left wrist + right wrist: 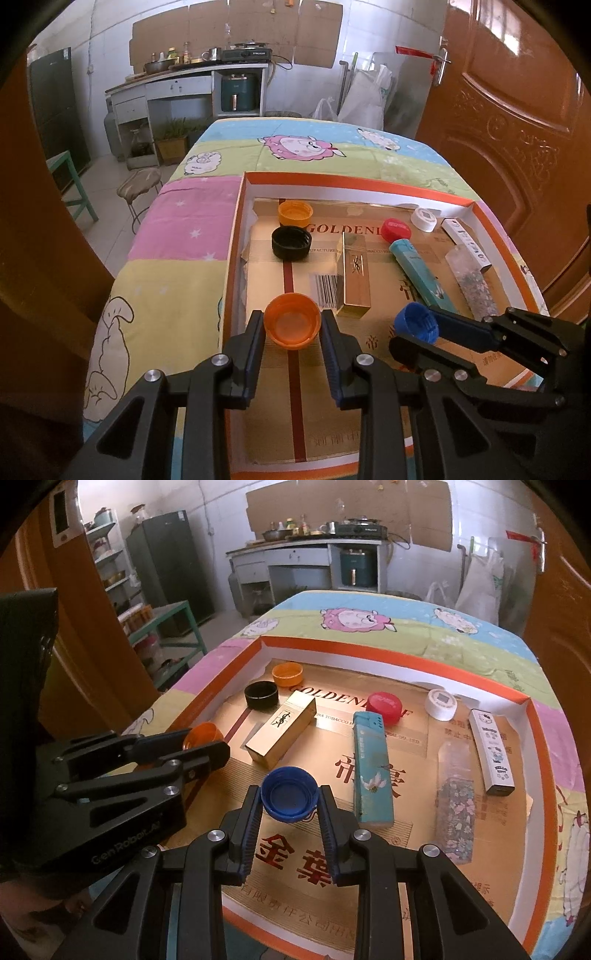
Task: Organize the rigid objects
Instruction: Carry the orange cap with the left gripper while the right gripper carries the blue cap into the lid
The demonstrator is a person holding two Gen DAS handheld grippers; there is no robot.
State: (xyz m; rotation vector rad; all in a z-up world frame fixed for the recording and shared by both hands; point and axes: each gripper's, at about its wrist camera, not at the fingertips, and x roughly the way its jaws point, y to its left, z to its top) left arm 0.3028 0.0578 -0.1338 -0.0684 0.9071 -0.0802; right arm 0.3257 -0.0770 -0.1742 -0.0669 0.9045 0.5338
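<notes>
kitchen behind; on the worktop tray, my left gripper clenches the orange cap, right gripper the blue cap.

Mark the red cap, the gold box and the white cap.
red cap (384,706), right wrist view, its flat top.
gold box (282,731), right wrist view, its upper face.
white cap (424,219), left wrist view, its top.

Cartoon-print bedspread under an orange-rimmed box lid.

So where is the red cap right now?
The red cap lies in the tray's far half, between the gold box and the white cap.
</notes>
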